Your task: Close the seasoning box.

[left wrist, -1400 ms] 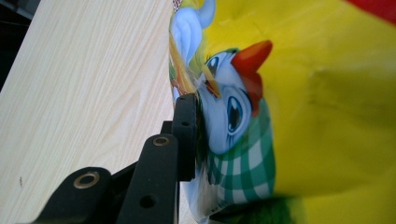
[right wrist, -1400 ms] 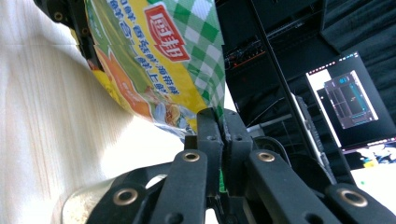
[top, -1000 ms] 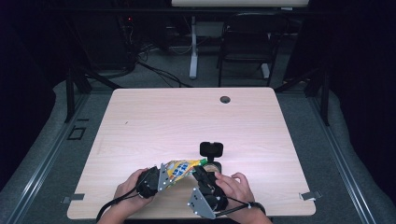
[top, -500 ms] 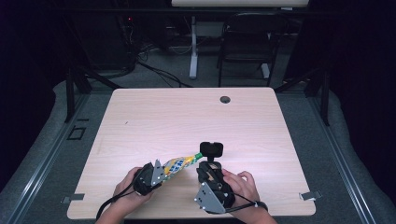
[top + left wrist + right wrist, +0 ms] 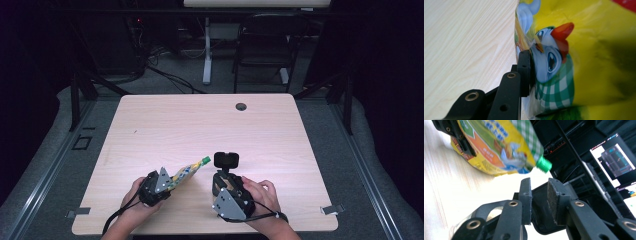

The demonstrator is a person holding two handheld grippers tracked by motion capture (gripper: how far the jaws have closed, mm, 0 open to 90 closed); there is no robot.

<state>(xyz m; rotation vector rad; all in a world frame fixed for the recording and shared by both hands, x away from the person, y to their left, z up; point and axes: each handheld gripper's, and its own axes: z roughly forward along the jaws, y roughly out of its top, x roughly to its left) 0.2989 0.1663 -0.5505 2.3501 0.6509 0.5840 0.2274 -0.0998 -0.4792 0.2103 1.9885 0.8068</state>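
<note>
Holding the yellow pouch [image 5: 184, 173] in your left gripper [image 5: 167, 181], you have it lifted at a slant over the near part of the table [image 5: 200, 125], its green cap [image 5: 205, 160] pointing up and away toward the table's middle. In the left gripper view, one black pad [image 5: 524, 72] presses flat against the printed side of the pouch, on the cartoon bird; the far jaw is hidden behind the pouch, so the grip reads as a pinch on its lower body. To the right, your right gripper [image 5: 225, 176] sits near the front edge, just beside a small black block [image 5: 226, 160]. Its jaws have just been opening, and in the right gripper view they stand apart with nothing pinched between them, the cap just beyond their tips.
</note>
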